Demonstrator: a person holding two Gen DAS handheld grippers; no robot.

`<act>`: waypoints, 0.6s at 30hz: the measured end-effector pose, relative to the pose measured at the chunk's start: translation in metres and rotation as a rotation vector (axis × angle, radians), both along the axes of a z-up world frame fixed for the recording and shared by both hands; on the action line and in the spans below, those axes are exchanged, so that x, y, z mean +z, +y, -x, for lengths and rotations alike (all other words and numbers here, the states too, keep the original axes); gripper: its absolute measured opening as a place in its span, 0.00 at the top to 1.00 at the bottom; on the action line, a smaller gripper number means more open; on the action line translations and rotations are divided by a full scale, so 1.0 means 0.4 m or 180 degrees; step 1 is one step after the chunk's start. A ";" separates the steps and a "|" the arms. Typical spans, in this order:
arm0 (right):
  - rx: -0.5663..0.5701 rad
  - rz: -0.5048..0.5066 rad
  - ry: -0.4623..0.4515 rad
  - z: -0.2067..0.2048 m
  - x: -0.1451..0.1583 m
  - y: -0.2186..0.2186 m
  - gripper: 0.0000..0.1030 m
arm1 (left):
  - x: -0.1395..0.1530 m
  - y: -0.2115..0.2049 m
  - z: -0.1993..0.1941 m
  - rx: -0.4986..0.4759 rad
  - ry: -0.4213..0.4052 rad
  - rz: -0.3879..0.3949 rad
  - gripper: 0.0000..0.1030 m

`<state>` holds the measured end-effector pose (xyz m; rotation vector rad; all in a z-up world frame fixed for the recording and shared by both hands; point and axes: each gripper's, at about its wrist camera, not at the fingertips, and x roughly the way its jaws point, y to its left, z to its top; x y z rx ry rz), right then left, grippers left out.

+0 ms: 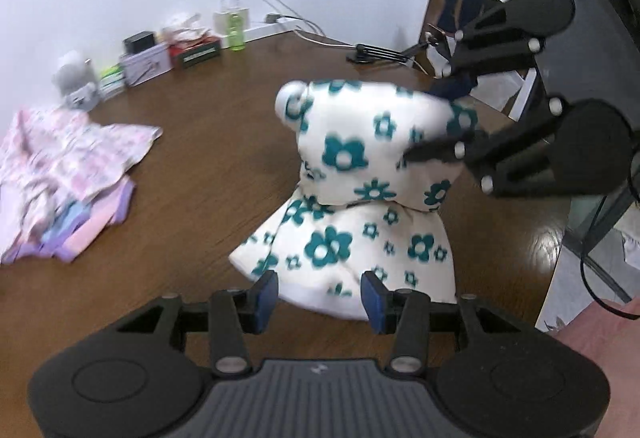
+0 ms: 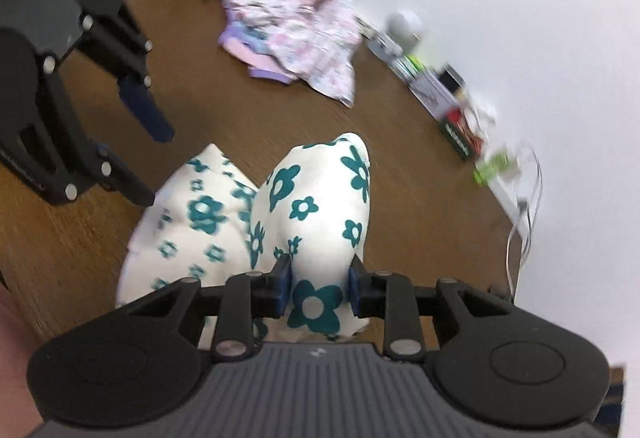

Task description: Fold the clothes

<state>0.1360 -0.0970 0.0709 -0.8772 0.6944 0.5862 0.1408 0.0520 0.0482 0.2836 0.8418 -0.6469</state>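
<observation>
A white garment with teal flowers point(image 1: 344, 158) sits on the brown wooden table point(image 1: 208, 166). Its upper part is lifted and bunched, and its hem is spread on the wood. My right gripper point(image 2: 319, 286) is shut on a thick fold of the garment point(image 2: 316, 222); in the left wrist view the right gripper point(image 1: 440, 118) comes in from the upper right with that cloth between its fingers. My left gripper point(image 1: 320, 300) stands open at the hem, its blue pads point(image 1: 266, 298) clear of the cloth. In the right wrist view the left gripper point(image 2: 154, 164) is at the left, beside the garment's edge.
A heap of pink and lilac clothes point(image 1: 68, 174) point(image 2: 296, 34) lies on the table away from the floral garment. Small boxes point(image 1: 152, 58), a green bottle point(image 1: 236, 30) and cables line the white wall. A black clip stand point(image 1: 380, 52) and a dark cabinet point(image 1: 592, 18) stand at the right.
</observation>
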 end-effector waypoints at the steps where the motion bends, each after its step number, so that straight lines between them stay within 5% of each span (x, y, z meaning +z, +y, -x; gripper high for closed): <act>1: 0.0058 0.0027 0.0011 0.013 -0.007 0.023 0.71 | 0.001 0.017 0.006 0.0025 -0.0008 0.0019 0.57; 10: 0.0279 -0.0191 0.0448 0.087 -0.107 0.103 0.62 | 0.001 0.137 0.029 0.0283 -0.0029 0.0173 0.57; 14: 0.0265 -0.0529 0.0606 0.088 -0.084 0.069 0.47 | 0.006 0.133 0.030 0.0268 -0.0036 0.0181 0.56; 18: 0.0144 -0.1206 0.0983 0.070 0.014 -0.044 0.45 | 0.021 0.099 0.020 0.0179 -0.0067 0.0232 0.56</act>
